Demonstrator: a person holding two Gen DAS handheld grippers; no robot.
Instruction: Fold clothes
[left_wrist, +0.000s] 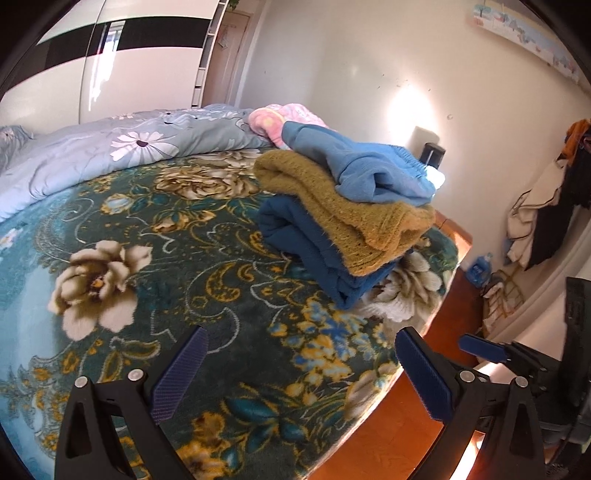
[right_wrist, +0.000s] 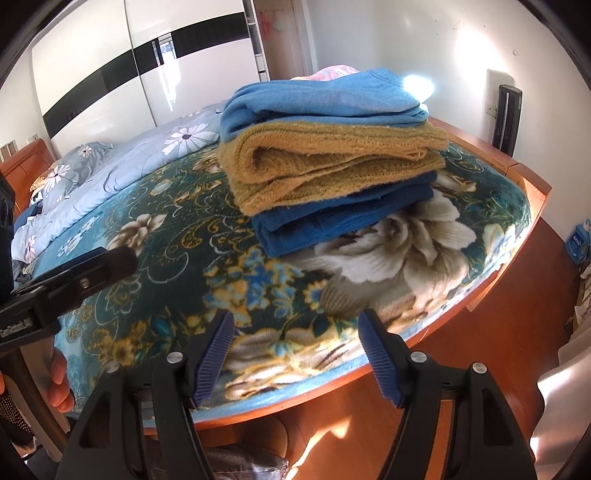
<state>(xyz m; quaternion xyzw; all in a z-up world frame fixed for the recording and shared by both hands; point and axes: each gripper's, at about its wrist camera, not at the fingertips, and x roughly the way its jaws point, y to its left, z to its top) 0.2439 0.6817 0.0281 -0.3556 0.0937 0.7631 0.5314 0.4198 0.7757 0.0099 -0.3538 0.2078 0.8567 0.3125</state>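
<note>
Three folded garments sit stacked on a floral bedspread near the foot corner of a bed, ahead of and above both grippers in their own views: a light blue garment on top, a mustard knit in the middle and a dark blue garment at the bottom. The right gripper hangs over the near edge of the bed with its jaws apart and nothing between them; the stack lies straight ahead of it, slightly to its right, with bare bedspread between. Its long folded edges run across this gripper's line of approach, so the side facing it is the broad one. The left gripper also has its jaws wide apart and empty, and from it the stack lies ahead and to the right, showing a corner, not a flat side. Neither gripper touches any cloth. The right gripper appears the nearer and more squarely placed of the two. The pile looks finished; a pale flowered quilt and a pink cloth lie beyond it, toward the head of the bed. No unfolded garment shows within either gripper's reach.
</note>
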